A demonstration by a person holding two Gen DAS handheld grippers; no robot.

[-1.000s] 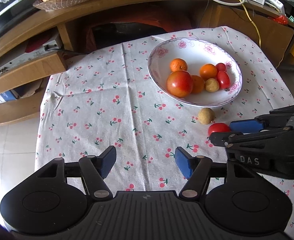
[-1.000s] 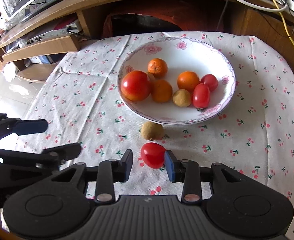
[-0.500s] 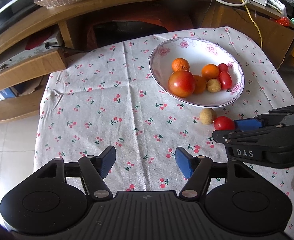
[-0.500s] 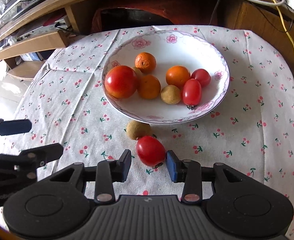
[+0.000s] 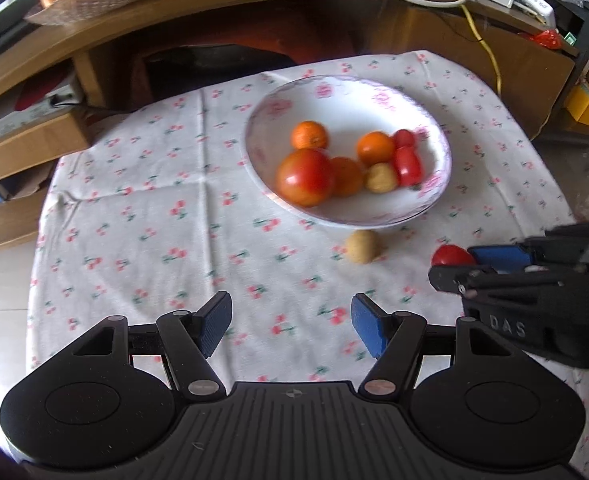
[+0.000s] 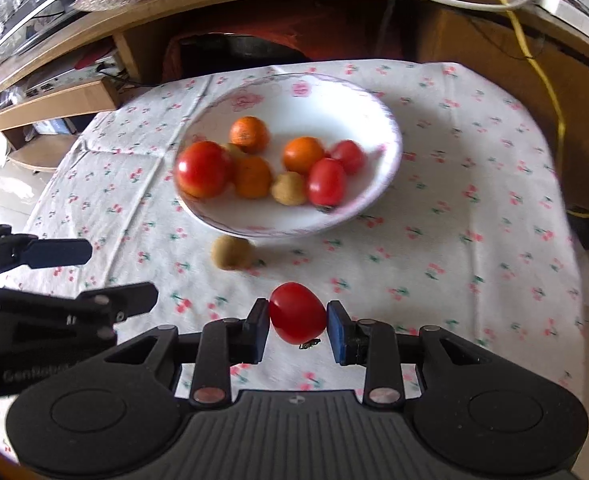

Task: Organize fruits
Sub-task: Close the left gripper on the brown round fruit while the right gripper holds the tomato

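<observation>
Clamping right gripper [image 6: 297, 326] on the cherry tomato [image 6: 297, 313] at lower centre, we keep left gripper [image 5: 288, 326] jaws apart, empty.

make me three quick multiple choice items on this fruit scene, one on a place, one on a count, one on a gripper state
1. Where is the loose brown fruit?
A. in the bowl
B. on the cloth beside the bowl
C. in the left gripper

2. How many orange citrus fruits lie in the bowl?
A. one
B. three
C. five

3. What is the right gripper doing?
A. closed on the small red tomato
B. wide open, empty
C. holding the bowl

Answers: 1 B, it lies just outside the rim; 2 B, three show; 3 A, both pads touch it.
</observation>
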